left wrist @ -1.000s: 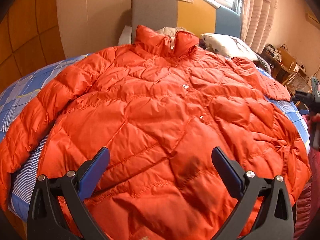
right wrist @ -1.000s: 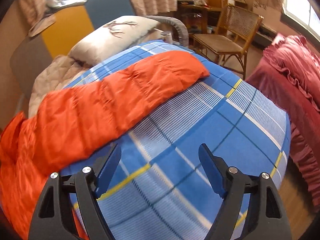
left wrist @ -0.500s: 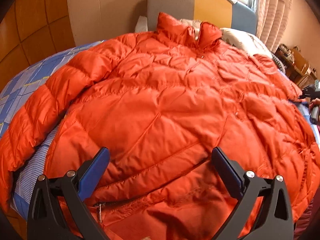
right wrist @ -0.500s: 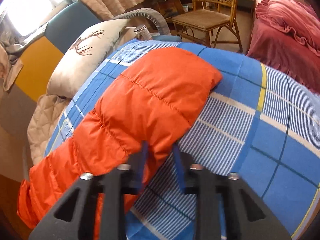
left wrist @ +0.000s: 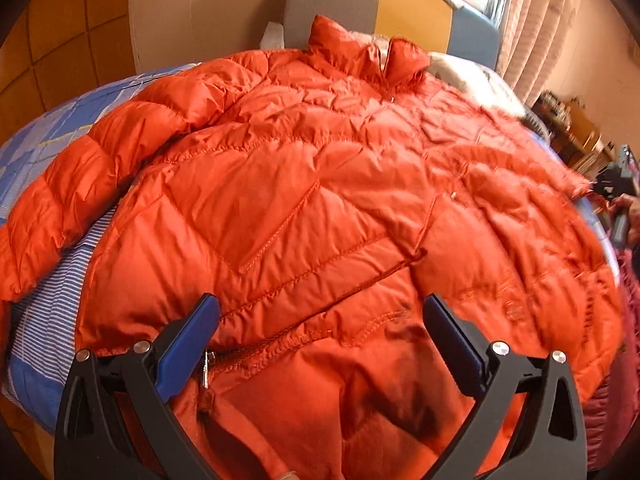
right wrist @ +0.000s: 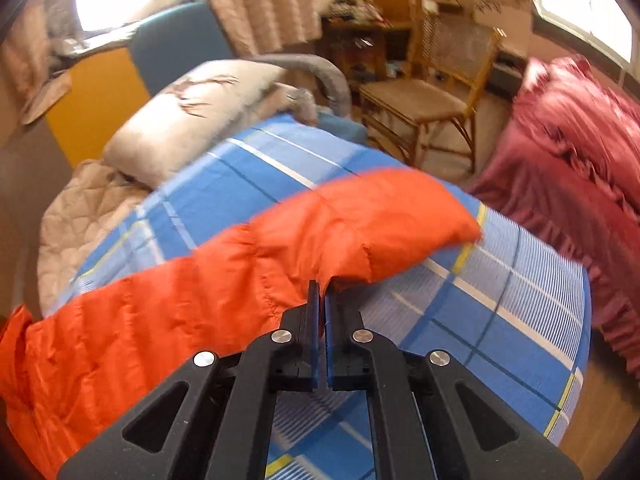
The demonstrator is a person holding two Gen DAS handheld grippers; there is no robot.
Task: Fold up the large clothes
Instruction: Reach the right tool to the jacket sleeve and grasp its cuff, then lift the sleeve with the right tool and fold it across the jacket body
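Note:
An orange quilted puffer jacket [left wrist: 312,200] lies front up across the bed, collar at the far end. My left gripper [left wrist: 320,320] is open, its blue pads hovering over the jacket's lower hem beside the zipper pull [left wrist: 206,372]. My right gripper [right wrist: 322,300] is shut on the lower edge of the jacket's sleeve [right wrist: 280,256] near the cuff and lifts it off the blue plaid bedsheet [right wrist: 500,320]. The right gripper also shows at the far right of the left wrist view [left wrist: 614,188].
A pillow [right wrist: 192,112] and a beige quilt [right wrist: 80,208] lie at the head of the bed. A wooden chair [right wrist: 432,92] and a red ruffled bedcover [right wrist: 580,152] stand to the right. A padded headboard [left wrist: 360,16] is behind the collar.
My right gripper moved onto the sleeve, shut on its edge and raised it. My left gripper moved closer and lower over the jacket's hem, still open.

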